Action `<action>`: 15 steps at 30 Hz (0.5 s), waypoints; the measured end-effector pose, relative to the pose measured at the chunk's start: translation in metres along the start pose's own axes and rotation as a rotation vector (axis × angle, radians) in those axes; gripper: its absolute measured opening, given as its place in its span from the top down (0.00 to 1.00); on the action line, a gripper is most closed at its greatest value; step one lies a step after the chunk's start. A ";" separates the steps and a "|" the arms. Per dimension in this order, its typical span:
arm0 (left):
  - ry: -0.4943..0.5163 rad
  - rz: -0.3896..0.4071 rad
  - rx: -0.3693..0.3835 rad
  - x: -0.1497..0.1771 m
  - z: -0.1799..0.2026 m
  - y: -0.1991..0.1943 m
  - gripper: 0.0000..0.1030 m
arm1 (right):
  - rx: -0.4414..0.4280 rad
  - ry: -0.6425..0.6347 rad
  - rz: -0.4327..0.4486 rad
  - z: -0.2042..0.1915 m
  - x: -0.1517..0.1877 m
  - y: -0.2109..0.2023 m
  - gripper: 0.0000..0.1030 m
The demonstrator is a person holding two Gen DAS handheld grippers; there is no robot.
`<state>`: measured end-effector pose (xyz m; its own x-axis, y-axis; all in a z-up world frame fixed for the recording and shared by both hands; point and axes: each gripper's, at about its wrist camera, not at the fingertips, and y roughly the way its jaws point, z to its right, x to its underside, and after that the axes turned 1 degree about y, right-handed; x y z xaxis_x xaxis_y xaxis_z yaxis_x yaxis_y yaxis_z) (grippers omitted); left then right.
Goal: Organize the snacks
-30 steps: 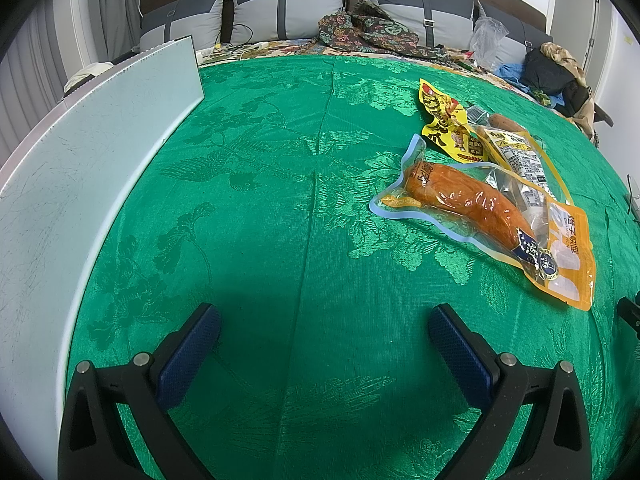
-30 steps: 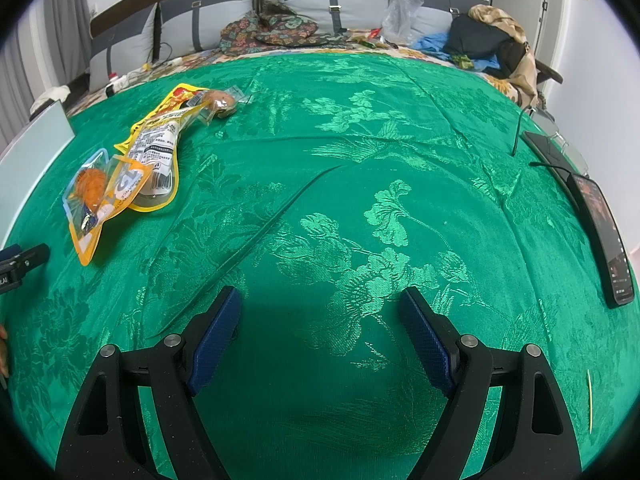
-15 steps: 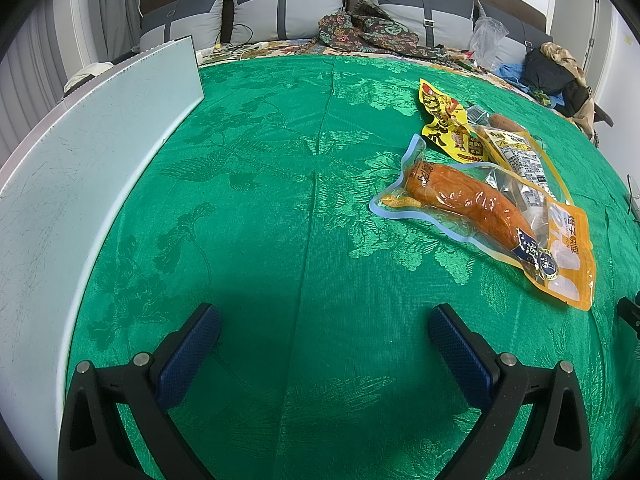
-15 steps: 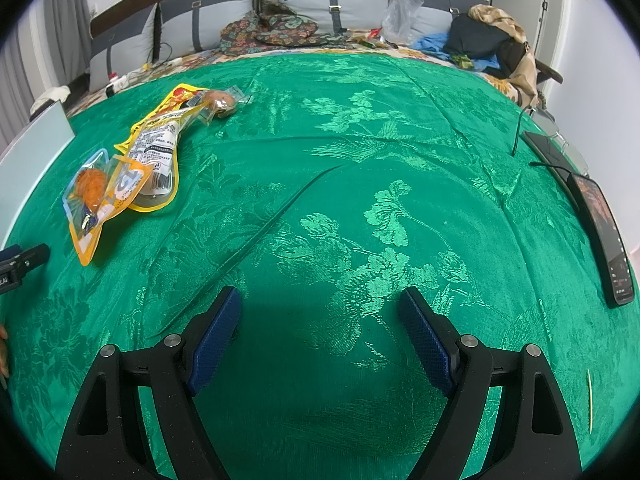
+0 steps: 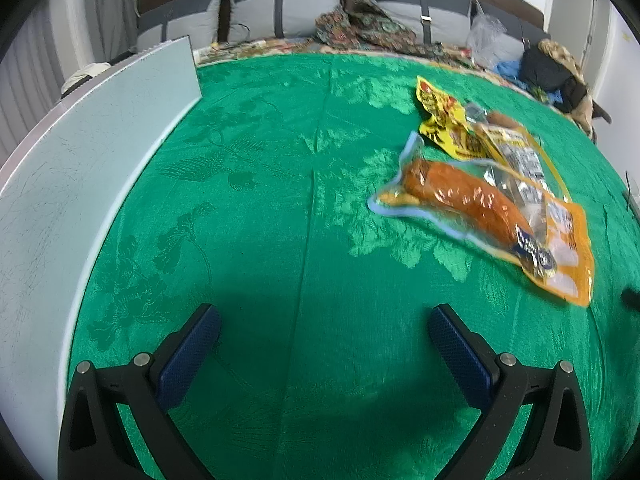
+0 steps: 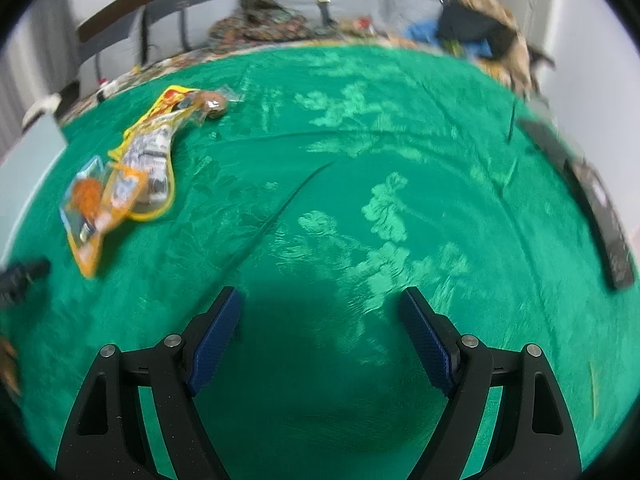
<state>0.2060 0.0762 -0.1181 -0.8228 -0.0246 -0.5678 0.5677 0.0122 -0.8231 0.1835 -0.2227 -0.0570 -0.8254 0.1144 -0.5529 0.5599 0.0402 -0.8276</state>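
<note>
The snack packets lie in one overlapping heap on the green brocade cloth [image 5: 280, 240], which suggests that sorting has not started. Nearest the left gripper [image 5: 324, 334] is a clear pouch holding an orange sausage-like piece [image 5: 460, 200]. It rests partly on an orange-edged packet [image 5: 568, 240], with a yellow printed packet [image 5: 440, 120] and a small brown wrapped snack [image 5: 504, 119] beyond.

Both tools hang over bare cloth, tilted downward, well apart from the heap. The left gripper's jaws stand wide with nothing between them. The right gripper [image 6: 320, 312] is likewise spread wide and empty, probably ready for a first pick.

A pale flat board [image 5: 80, 184] stands along the cloth's left edge. From the right wrist view the heap [image 6: 132, 168] sits far left, so the left tool looks better placed to reach it.
</note>
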 end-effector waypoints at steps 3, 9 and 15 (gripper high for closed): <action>-0.087 -0.013 0.048 0.008 -0.012 -0.013 0.00 | -0.393 0.236 -0.051 -0.001 -0.014 -0.003 0.18; -0.266 0.025 0.149 0.031 -0.045 -0.055 0.00 | -0.589 0.326 -0.206 -0.049 -0.035 0.036 0.22; -0.318 0.095 0.165 0.032 -0.072 -0.094 0.00 | -0.550 0.254 -0.178 -0.085 -0.025 0.023 0.93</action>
<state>0.1243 0.1461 -0.0586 -0.7315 -0.3406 -0.5907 0.6591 -0.1310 -0.7406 0.2230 -0.1398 -0.0540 -0.9042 0.2886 -0.3149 0.4267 0.5772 -0.6962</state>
